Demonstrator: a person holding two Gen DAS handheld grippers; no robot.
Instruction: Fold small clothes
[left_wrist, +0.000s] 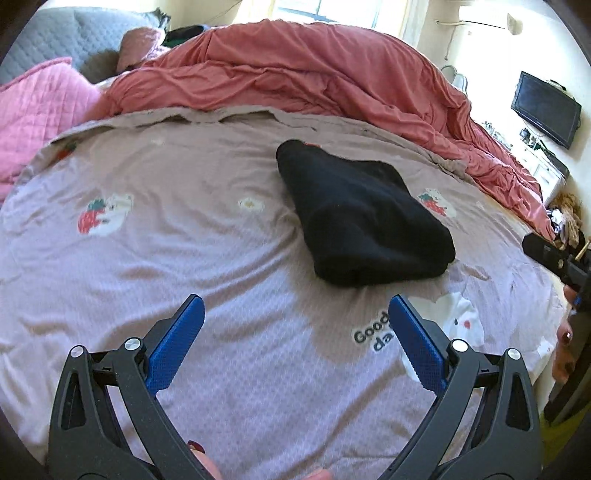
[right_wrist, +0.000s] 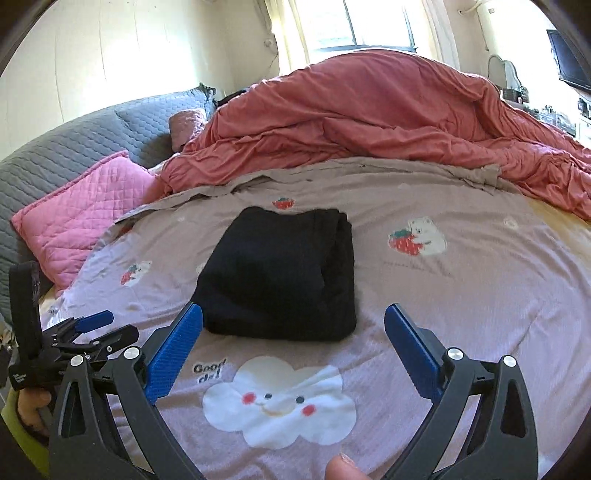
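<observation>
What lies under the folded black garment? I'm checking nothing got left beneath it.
The black garment rests directly on the printed bedsheet. Only sheet shows around its edges; anything beneath it is covered and cannot be seen.

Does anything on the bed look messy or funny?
The folded black garment lies neatly on the mauve cartoon-print sheet. Behind it, the coral-red duvet is bunched in a crumpled heap, and the sheet's far edge is rumpled. Nothing looks spilled or torn.
</observation>
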